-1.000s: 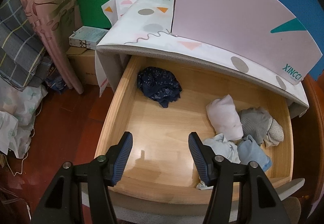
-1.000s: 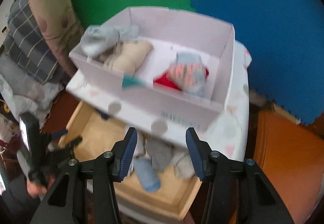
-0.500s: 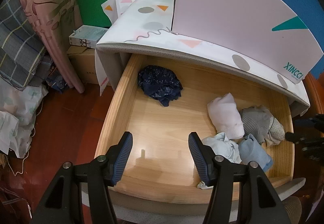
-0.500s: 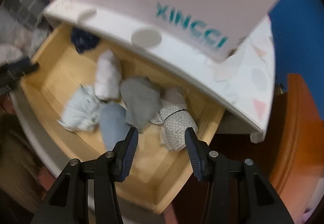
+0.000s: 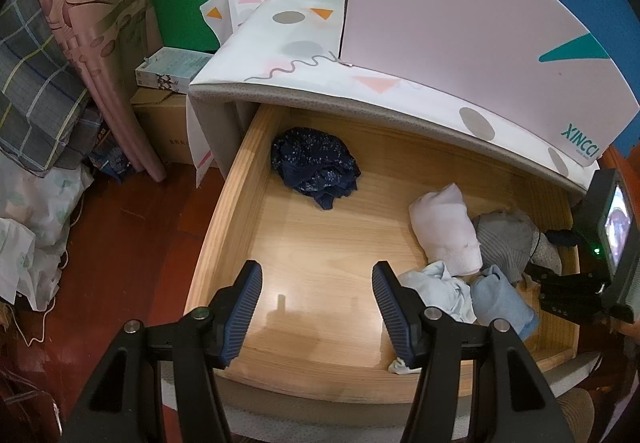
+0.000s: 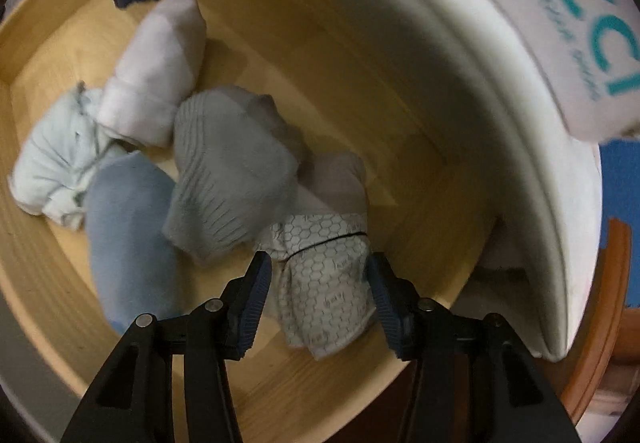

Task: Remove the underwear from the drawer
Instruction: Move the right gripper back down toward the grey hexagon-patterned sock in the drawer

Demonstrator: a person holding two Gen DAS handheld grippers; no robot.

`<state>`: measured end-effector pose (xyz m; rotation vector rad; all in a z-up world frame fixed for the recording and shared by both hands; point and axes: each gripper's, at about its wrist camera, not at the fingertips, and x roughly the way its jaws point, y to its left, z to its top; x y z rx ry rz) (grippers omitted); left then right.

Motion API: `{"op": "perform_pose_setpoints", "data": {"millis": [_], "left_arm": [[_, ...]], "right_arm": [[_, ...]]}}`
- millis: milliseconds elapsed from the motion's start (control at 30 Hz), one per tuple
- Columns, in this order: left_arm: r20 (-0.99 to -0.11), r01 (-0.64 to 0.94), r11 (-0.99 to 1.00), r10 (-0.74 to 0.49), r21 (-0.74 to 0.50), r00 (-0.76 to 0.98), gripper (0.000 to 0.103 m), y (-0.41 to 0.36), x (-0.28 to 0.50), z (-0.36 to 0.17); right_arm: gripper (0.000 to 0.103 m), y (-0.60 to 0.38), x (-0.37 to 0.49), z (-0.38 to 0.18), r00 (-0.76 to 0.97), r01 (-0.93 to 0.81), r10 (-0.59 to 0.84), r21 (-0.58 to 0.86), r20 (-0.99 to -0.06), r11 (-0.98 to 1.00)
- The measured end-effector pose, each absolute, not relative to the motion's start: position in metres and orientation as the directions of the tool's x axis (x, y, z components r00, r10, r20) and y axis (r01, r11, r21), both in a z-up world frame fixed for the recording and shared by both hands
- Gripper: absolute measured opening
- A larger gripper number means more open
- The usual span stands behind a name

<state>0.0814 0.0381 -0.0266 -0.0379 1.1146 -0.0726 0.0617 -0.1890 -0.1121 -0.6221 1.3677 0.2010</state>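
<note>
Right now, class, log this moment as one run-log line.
right gripper: open, fingers astride white hexagon-print underwear | left gripper: open, over bare floor of wooden drawer

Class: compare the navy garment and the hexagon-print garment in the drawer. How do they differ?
The navy garment is dark and lies alone at the drawer's back left; the hexagon-print garment is pale, touches the grey one, and sits between the open right gripper's fingers. Both are bundled cloth.

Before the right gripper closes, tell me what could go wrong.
1. The open right gripper straddles the white hexagon-print underwear, which touches the ribbed grey garment; that could get pulled along.
2. The white cabinet top overhangs the wooden drawer, so a steep lift might hit it.
</note>
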Motion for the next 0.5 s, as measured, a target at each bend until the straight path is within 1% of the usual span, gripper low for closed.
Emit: {"op": "perform_pose_setpoints", "data": {"millis": [233,367,500], "left_arm": [[-0.905,0.048,0.997,-0.081,-0.067,0.417,0.059,0.036,0.083,-0.03],[-0.923,0.092,0.993,-0.099,-0.07,0.372,0.059,0.03,0.086,-0.037],[-0.932,0.128,0.991,-0.088,-0.045,0.351,0.059,0.02,0.085,-0.042]], "right_arm": [[0.053,-0.195,0.066,-0.123,0.209,-0.47,-0.238,-0.311,-0.948,0.826],[0.052,-0.197,0.069,-0.125,0.208,-0.449,-0.246,-0.316,-0.947,0.836],[0.052,-0.202,0.075,-0.125,0.186,-0.43,-0.242,-0.301,-0.952,0.851]]}}
